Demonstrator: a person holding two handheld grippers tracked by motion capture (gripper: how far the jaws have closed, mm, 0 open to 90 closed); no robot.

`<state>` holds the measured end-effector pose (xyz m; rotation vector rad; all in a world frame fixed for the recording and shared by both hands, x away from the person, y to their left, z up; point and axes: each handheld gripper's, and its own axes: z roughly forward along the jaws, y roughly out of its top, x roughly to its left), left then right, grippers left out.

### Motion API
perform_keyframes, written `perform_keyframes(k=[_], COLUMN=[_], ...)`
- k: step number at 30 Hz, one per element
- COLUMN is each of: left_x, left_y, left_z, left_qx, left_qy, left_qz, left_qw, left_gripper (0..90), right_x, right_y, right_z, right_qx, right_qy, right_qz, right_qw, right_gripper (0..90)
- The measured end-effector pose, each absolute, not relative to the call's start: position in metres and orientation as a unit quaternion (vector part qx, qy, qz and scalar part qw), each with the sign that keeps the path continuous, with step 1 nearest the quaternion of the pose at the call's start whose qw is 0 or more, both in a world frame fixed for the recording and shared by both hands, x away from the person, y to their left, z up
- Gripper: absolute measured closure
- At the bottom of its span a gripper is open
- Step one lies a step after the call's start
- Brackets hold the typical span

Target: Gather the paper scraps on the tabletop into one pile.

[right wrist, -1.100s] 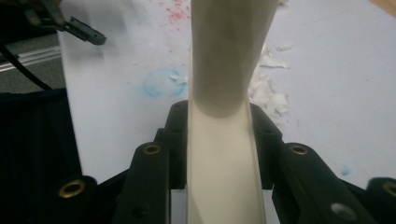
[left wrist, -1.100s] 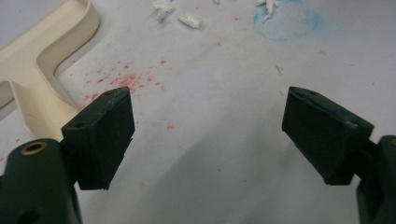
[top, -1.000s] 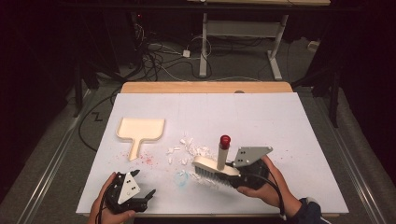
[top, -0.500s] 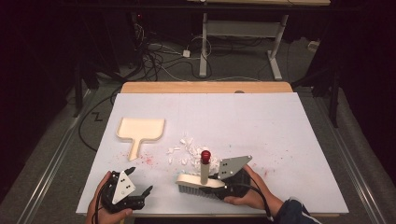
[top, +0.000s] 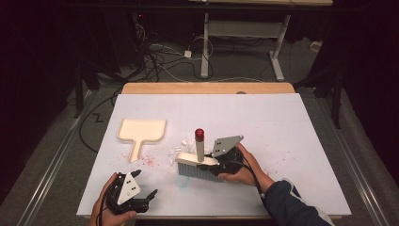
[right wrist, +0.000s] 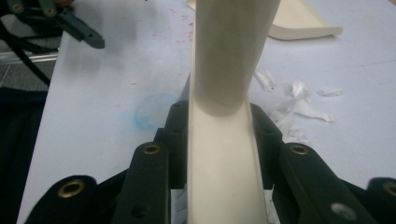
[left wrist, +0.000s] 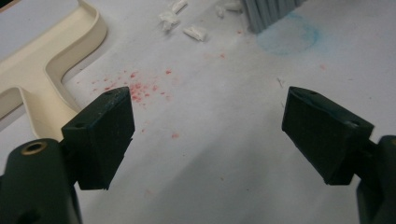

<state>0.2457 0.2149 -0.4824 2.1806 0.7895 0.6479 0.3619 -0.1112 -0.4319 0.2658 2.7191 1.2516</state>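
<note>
A brush with a cream back (top: 196, 160) and grey bristles (top: 200, 171) stands on the white table sheet (top: 282, 122), its red-tipped handle (top: 200, 134) pointing up. My right gripper (top: 220, 163) is shut on the brush's cream back (right wrist: 219, 154), and the handle (right wrist: 233, 46) rises right in front of its camera. A cream dustpan (top: 141, 132) lies flat to the left. White paper scraps (top: 181, 148) lie between the pan and the brush. My left gripper (top: 146, 184) rests near the front edge, open and holding nothing (left wrist: 205, 126).
Red specks (left wrist: 140, 88) and a pale blue stain (left wrist: 289, 37) mark the sheet in front of the left gripper. The dustpan (left wrist: 37, 70) is at that view's left. A wooden table edge (top: 207, 88) lies at the far side, with cables and a desk frame beyond.
My right gripper has carried the brush to the left, closer to the paper scraps. The left gripper has stayed where it was.
</note>
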Motion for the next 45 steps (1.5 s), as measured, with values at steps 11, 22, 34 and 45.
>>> perform_keyframes(k=[11, 22, 34, 45], left_x=[0.243, 0.243, 0.243, 0.243], left_y=[0.22, 0.218, 0.213, 0.209], left_z=[-0.479, -0.482, -0.483, -0.484], left_qx=[0.836, 0.844, 0.854, 0.858], left_qy=[0.317, 0.314, 0.299, 0.3], left_qz=[0.259, 0.246, 0.245, 0.242], left_qw=[0.366, 0.359, 0.349, 0.34], left_gripper=[16.0, 16.0, 16.0, 16.0], right_x=[0.342, 0.343, 0.353, 0.321], right_y=[-0.089, -0.028, -0.06, -0.117], right_z=[-0.414, -0.43, -0.423, -0.379], right_qx=[0.147, 0.24, 0.301, 0.247], right_qy=[0.886, 0.869, 0.854, 0.852], right_qz=[0.43, 0.418, 0.39, 0.432], right_qw=[0.089, 0.115, 0.168, 0.164], right_gripper=[67.8, 67.8, 67.8, 67.7])
